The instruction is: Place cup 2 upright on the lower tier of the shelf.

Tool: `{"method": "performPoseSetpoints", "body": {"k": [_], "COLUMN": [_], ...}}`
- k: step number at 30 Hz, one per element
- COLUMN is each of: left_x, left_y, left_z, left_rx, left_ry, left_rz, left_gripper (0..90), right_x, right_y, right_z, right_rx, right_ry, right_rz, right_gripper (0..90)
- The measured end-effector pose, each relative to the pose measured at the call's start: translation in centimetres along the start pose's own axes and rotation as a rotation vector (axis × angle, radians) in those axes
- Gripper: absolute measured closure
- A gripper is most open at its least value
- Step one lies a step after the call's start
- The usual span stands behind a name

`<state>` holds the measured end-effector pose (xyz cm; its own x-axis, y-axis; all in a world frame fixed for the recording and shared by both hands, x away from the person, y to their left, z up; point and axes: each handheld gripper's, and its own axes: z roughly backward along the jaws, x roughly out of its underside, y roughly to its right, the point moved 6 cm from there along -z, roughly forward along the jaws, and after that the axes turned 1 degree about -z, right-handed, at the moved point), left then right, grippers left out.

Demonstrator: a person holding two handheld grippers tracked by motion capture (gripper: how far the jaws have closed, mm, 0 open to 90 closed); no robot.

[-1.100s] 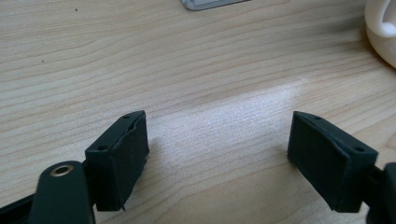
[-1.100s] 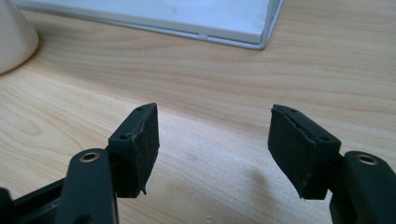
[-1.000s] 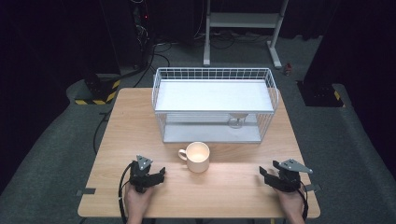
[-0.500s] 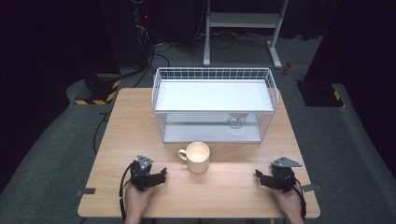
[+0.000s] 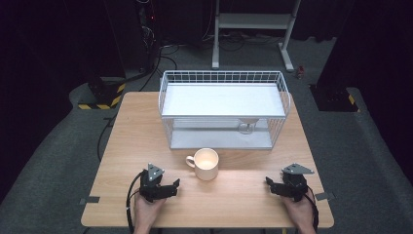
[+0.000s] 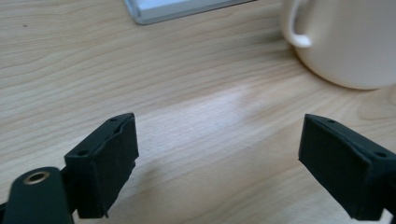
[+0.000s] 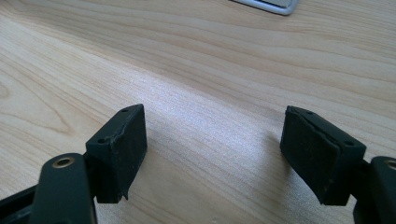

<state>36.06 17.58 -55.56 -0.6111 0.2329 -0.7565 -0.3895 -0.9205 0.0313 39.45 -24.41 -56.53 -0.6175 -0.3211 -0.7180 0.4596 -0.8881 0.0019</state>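
A cream mug (image 5: 206, 164) stands on the wooden table (image 5: 131, 141) in front of a white wire rack (image 5: 224, 109), its handle to the left. My left gripper (image 5: 174, 186) rests on the table left of and below the mug, pointing right toward it. Its jaws have just been opening and nothing lies between them; in the left gripper view (image 6: 219, 140) the mug (image 6: 345, 42) is ahead at the upper right. My right gripper (image 5: 269, 184) rests near the front right, pointing left. Its jaws (image 7: 215, 140) have also just been opening over bare wood.
The rack has a solid white upper shelf and a lower tray (image 6: 182, 9), with a small glass-like object (image 5: 247, 126) on the lower level at the right. A corner of the tray (image 7: 273, 5) lies ahead of the right gripper. Dark floor and cables surround the table.
Both grippers' jaws stand wider apart than before. The right gripper has shifted slightly left; the left hand and the mug have kept their places.
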Motion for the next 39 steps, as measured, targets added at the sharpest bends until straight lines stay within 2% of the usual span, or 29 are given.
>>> {"method": "performPoseSetpoints", "body": {"k": [10,17,22,31,34,39], "left_x": [0.0,-0.8,-1.3,-2.4,-2.8,-3.5], "left_y": [2.0,4.0,4.9,6.8,7.2,7.7], "left_z": [1.2,1.5,1.0,-0.1,-0.6,-1.0], "left_rx": [0.035,0.065,0.082,0.103,0.106,0.106], "left_ry": [0.012,0.025,0.017,0.031,0.025,0.035], "left_rz": [-0.014,-0.032,-0.067,-0.072,-0.090,-0.090], "left_gripper": [11.5,11.6,11.7,11.7,11.6,11.2], "right_x": [0.0,0.0,0.0,0.0,0.0,0.0], "right_y": [0.0,0.0,0.1,0.1,0.1,0.1], "right_z": [0.0,0.0,0.0,0.0,0.0,0.0], "right_rx": [0.000,0.001,0.003,0.004,0.004,0.004], "right_ry": [0.000,0.001,0.000,0.000,0.000,0.001], "right_rz": [0.001,0.005,0.002,0.000,0.001,0.001], "right_gripper": [22.8,22.8,22.7,22.7,22.7,22.7]}}
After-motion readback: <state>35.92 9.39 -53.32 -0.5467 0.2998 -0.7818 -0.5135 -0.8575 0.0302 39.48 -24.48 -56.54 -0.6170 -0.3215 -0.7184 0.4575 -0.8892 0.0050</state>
